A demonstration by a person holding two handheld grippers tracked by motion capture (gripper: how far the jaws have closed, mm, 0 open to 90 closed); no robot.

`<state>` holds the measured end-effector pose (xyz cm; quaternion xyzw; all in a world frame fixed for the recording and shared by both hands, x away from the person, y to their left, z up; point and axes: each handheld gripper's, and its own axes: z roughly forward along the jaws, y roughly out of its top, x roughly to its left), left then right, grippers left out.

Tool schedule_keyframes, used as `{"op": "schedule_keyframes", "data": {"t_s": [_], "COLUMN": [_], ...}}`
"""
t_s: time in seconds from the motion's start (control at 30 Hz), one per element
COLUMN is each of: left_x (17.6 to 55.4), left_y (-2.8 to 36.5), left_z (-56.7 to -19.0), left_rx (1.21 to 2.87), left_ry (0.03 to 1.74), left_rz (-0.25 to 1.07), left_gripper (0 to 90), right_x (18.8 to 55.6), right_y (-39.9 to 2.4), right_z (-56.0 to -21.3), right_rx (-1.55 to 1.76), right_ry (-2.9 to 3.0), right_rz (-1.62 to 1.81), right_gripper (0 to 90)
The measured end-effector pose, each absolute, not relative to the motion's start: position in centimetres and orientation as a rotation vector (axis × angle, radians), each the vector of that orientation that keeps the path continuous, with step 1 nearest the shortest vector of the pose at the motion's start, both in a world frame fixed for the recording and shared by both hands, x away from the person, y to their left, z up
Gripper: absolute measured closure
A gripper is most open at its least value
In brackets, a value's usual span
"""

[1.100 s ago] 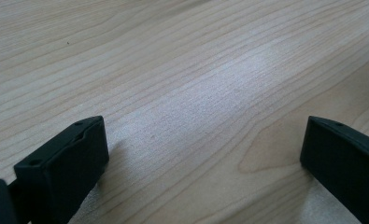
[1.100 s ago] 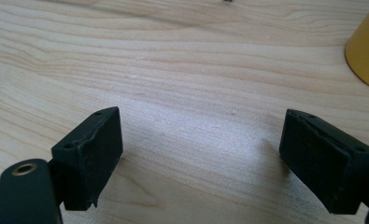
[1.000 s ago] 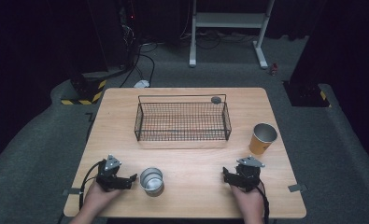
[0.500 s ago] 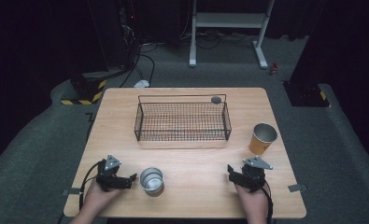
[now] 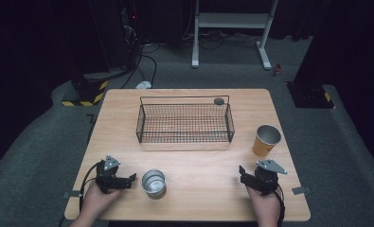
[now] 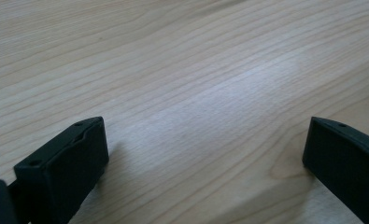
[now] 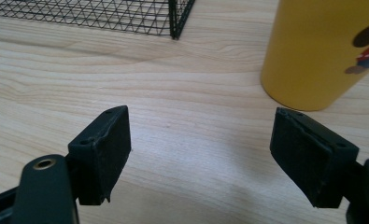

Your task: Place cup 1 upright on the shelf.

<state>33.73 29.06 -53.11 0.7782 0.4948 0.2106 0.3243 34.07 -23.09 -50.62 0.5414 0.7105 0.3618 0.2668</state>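
We held the left gripper (image 5: 129, 179) low over the table (image 5: 208, 163) with its jaws wide apart and empty, just beside the steel cup (image 5: 154, 182). Our right gripper (image 5: 242, 173) also gaped empty, near the yellow cup (image 7: 324, 51). Beyond both stood the wire basket (image 5: 184, 122).

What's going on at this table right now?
A person rests a gripper in each hand near the table's front edge, both open and empty. The left gripper sits beside a steel cup; the right gripper is short of a yellow cup. A wire basket stands farther back. Nothing is being held.
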Motion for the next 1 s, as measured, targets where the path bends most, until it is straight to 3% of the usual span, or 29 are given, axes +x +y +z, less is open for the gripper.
{"op": "schedule_keyframes", "data": {"t_s": [1.0], "left_x": [33.9], "left_y": [29.9], "left_z": [-53.1], "left_rx": [2.021], "left_ry": [1.342], "left_rz": [0.567], "left_gripper": [0.4], "right_x": [35.4], "right_y": [-25.9], "right_z": [-49.7], "right_rx": [1.428], "right_ry": [1.796], "right_rz": [0.9], "right_gripper": [11.1]}}
